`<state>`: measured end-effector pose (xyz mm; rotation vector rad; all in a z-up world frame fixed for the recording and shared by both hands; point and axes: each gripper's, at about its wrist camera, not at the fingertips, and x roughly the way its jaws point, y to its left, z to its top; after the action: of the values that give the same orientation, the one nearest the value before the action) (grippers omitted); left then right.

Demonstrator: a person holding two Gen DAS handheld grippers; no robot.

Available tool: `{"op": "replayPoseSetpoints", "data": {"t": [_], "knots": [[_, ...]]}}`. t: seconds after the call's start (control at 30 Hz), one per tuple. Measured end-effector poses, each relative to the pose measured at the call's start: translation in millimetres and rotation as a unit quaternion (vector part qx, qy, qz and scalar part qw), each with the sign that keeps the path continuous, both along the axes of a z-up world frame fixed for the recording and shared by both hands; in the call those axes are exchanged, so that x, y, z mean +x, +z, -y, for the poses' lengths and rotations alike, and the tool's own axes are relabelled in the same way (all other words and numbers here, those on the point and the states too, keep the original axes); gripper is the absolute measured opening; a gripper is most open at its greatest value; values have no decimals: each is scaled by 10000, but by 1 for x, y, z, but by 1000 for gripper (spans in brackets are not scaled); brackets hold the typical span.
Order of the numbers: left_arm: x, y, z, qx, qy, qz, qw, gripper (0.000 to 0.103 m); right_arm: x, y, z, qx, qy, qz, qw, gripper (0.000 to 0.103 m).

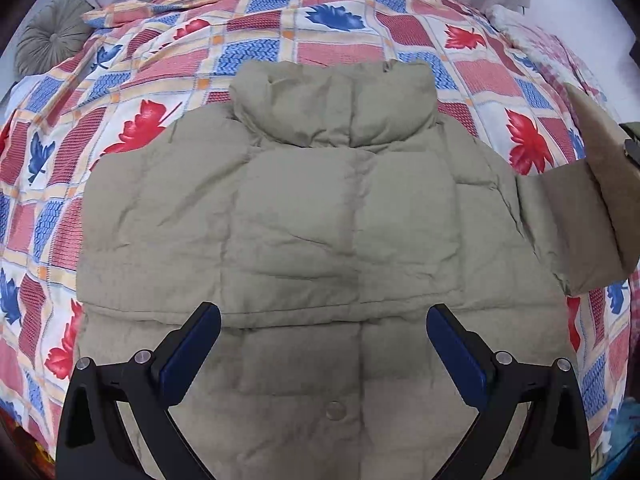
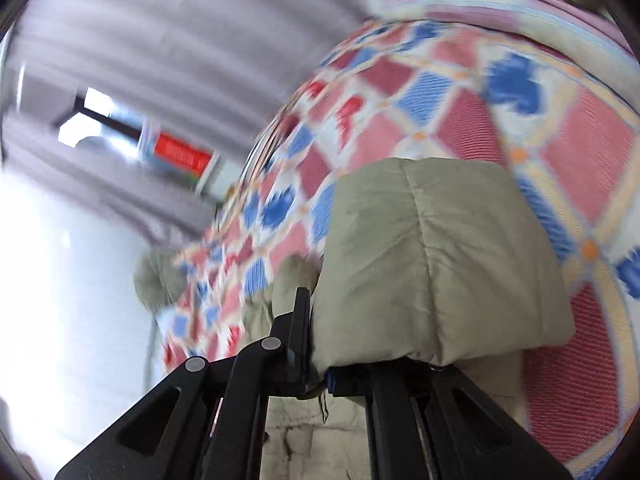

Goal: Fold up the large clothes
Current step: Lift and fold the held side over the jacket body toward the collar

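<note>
Now the right hand-held gripper (image 2: 316, 376) is clamping the jacket (image 1: 320, 220) sleeve (image 2: 432, 264); the left hand-held gripper (image 1: 324, 320) is hanging open. Jacket's looking puffy, soft, light; grab cuffs and hem.

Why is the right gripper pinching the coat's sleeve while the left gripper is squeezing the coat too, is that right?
Not quite. The left gripper is open above the coat, holding nothing, as the left wrist view shows. The right gripper does pinch the sleeve.

Both wrist views over quilt (image 1: 260, 52)
</note>
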<state>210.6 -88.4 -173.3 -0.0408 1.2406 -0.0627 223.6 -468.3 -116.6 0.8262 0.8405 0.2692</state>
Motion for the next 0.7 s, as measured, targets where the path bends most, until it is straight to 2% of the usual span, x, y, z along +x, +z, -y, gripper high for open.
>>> {"op": "replayPoseSetpoints", "data": {"t": [0.1,0.17,0.23,0.37,0.5,0.63,0.67,0.7], "knots": [[1,0,-28,14,124,72,9999,103,11,0,-65,-409,690,22,9968,7],[2,-2,-48,11,238,71,9997,103,16,-10,-109,-500,1072,-56,9930,7],[2,-4,-67,-41,358,59,9993,103,15,-30,-142,-457,1319,-256,9899,7],[0,-11,-95,-58,489,8,9988,103,12,-85,-196,-455,1584,-965,9816,7],[-1,-19,-106,-83,525,-56,9986,103,5,-128,-216,-662,1541,-1530,9739,7],[2,-21,-106,-200,511,-60,9985,103,2,-138,-215,-643,1402,-1769,9721,8],[3,-20,-105,-237,496,-48,9985,103,2,-136,-212,-623,1399,-1812,9715,11],[5,-19,-103,-280,476,-34,9985,103,0,-132,-209,-616,1407,-1828,9711,23]]}}
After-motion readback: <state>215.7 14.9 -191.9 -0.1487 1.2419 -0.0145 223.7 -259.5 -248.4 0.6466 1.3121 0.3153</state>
